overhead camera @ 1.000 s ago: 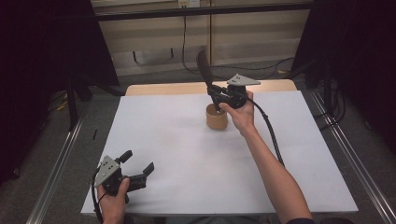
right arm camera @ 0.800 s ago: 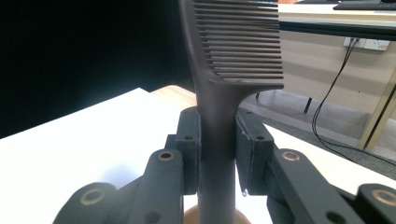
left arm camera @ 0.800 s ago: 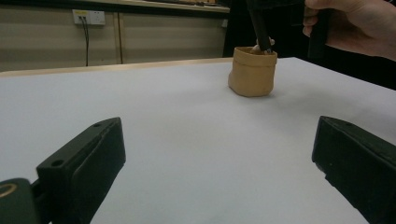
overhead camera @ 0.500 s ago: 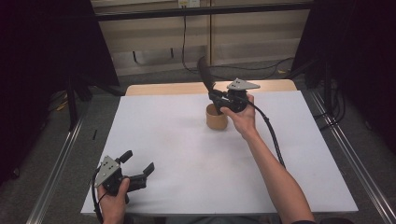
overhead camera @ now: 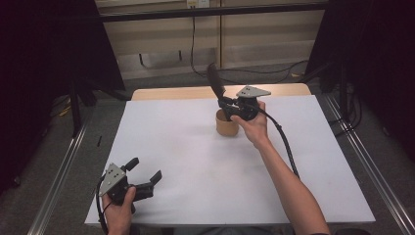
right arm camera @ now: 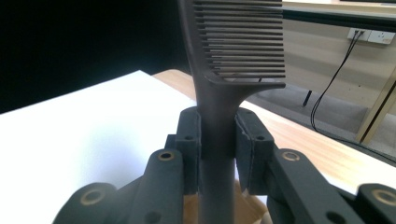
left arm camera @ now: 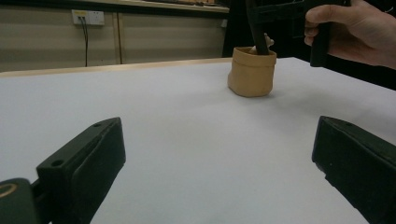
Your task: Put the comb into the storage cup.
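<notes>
The right hand-held gripper (overhead camera: 226, 104) is clamped on the black comb (overhead camera: 214, 82) by its handle, right above the tan cup (overhead camera: 227, 125), probably so the handle end drops straight in. The left hand-held gripper (overhead camera: 144, 171) sits wide open and empty, well away from the cup at the worktop's (overhead camera: 186, 147) near edge, likely just keeping clear.

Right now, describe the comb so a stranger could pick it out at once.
Start at the white table; toward its far edge stands a small tan pot. The comb rises from that pot, its handle clamped in the right gripper. It is the one dark, toothed thing there, slanting up above the pot.
</notes>
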Tool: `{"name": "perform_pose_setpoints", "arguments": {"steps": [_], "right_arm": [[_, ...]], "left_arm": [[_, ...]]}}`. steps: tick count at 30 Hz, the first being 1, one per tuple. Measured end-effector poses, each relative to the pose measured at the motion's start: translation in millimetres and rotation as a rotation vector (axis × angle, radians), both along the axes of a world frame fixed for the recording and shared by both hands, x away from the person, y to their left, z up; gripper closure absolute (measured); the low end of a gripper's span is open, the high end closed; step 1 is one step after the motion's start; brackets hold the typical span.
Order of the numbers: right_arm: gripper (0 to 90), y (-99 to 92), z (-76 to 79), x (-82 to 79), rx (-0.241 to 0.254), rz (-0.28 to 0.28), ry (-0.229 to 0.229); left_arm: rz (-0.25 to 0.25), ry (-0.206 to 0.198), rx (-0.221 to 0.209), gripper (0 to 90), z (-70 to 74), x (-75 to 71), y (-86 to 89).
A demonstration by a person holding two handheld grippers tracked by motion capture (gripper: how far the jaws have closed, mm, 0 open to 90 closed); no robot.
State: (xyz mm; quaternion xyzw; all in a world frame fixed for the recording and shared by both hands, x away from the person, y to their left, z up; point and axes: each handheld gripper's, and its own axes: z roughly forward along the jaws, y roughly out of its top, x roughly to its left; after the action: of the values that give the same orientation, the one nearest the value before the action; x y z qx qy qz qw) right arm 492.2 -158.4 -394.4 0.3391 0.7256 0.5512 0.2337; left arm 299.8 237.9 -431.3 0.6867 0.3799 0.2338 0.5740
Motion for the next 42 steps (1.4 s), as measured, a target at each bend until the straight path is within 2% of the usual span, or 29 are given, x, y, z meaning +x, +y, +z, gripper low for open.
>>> {"name": "perform_pose_setpoints", "arguments": {"steps": [11,12,24,31,42], "right_arm": [[72.7,-0.7,-8.1,-3.9,-0.017,0.006,0.014],[72.8,-1.6,-8.9,-4.4,-0.018,0.004,0.018],[72.7,-4.2,-13.4,-8.4,-0.033,0.000,0.021],[72.7,-2.1,-23.1,-9.8,-0.052,0.005,0.044],[72.5,-3.1,-26.5,-10.0,-0.069,0.000,0.059]], "left_arm": [[0.003,-0.004,-0.011,2.8,0.4,-0.4,-0.8],[-0.002,-0.006,-0.001,2.8,0.5,-0.3,-0.2],[-0.007,-0.003,0.001,2.8,0.3,0.0,-1.0],[-0.006,-0.005,-0.004,2.8,0.4,-0.2,-0.8],[-0.008,-0.005,-0.001,2.8,0.5,-0.1,-1.1]]}}
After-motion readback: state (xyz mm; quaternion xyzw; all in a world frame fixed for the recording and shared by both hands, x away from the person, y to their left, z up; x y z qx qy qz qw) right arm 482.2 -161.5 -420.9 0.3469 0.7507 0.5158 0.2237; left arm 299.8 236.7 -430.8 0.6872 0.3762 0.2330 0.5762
